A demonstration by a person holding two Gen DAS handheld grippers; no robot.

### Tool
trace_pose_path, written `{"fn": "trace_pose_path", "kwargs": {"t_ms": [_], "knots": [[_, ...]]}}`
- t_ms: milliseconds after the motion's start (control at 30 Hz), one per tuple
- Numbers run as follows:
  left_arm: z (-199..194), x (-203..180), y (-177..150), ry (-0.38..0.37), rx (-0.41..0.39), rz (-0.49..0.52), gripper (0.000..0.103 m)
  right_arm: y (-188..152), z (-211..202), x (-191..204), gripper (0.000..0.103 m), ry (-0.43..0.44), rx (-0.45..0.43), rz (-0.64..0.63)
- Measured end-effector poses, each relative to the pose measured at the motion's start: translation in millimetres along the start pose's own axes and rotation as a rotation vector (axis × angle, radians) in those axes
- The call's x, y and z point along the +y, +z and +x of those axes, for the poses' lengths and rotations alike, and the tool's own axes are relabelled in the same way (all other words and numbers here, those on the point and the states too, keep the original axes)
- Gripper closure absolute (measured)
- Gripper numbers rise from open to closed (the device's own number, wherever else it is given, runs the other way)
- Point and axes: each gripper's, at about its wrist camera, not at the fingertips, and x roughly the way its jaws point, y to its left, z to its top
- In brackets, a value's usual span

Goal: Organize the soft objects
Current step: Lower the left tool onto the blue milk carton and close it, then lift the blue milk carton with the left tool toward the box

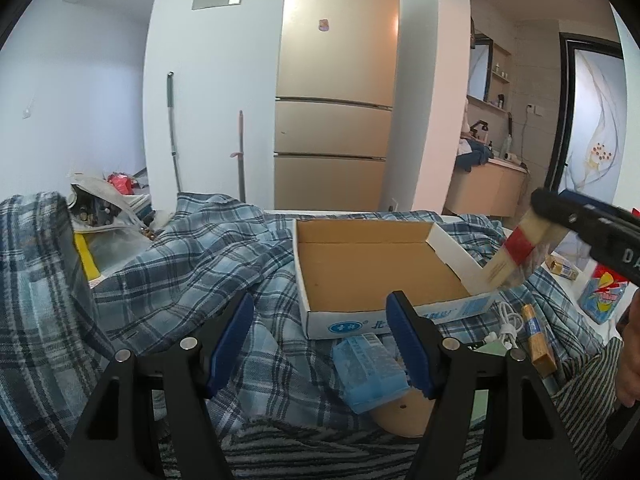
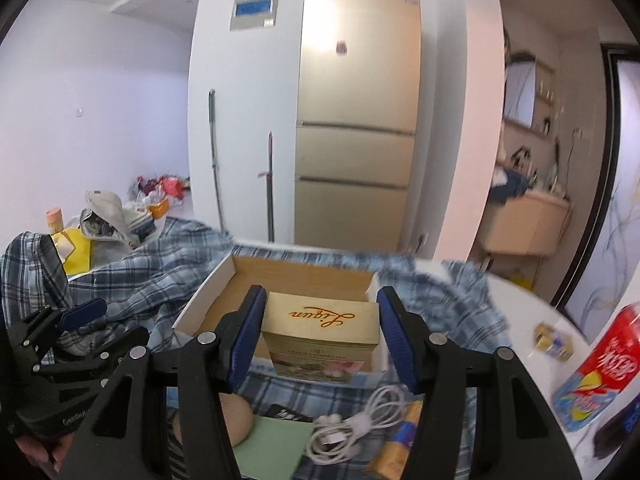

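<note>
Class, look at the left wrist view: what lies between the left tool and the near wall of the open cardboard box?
A light blue tissue pack on the plaid cloth, just before the cardboard box and beside the left tool, as the left wrist view shows.

One cardboard box (image 1: pixel 372 264), two cigarette packs (image 2: pixel 320 332) (one held).

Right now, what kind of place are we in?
Most likely a lived-in flat. A tall gold fridge stands against the wall, a washroom vanity with shelves shows through the doorway on the right, and a plaid blanket covers the surface holding the open cardboard box.
</note>
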Motion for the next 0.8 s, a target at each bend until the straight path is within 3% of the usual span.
{"fn": "trace_pose_path", "kwargs": {"t_ms": [133,167,400,800], "knots": [[13,3,7,-0.138,0.114,-0.003,0.032,-8,-10,-4,0.047,-0.044,-0.085,-0.014],[14,4,8,-0.144,0.13,-0.015,0.032,-11,-10,-5,0.047,-0.048,-0.103,-0.012],[37,-9,12,-0.141,0.272,0.009,0.032,-26,-15,-12,0.047,-0.09,-0.206,0.019],[69,-27,-17,-0.137,0.461,0.03,0.047,-35,-18,-10,0.047,-0.085,-0.224,0.006]]}}
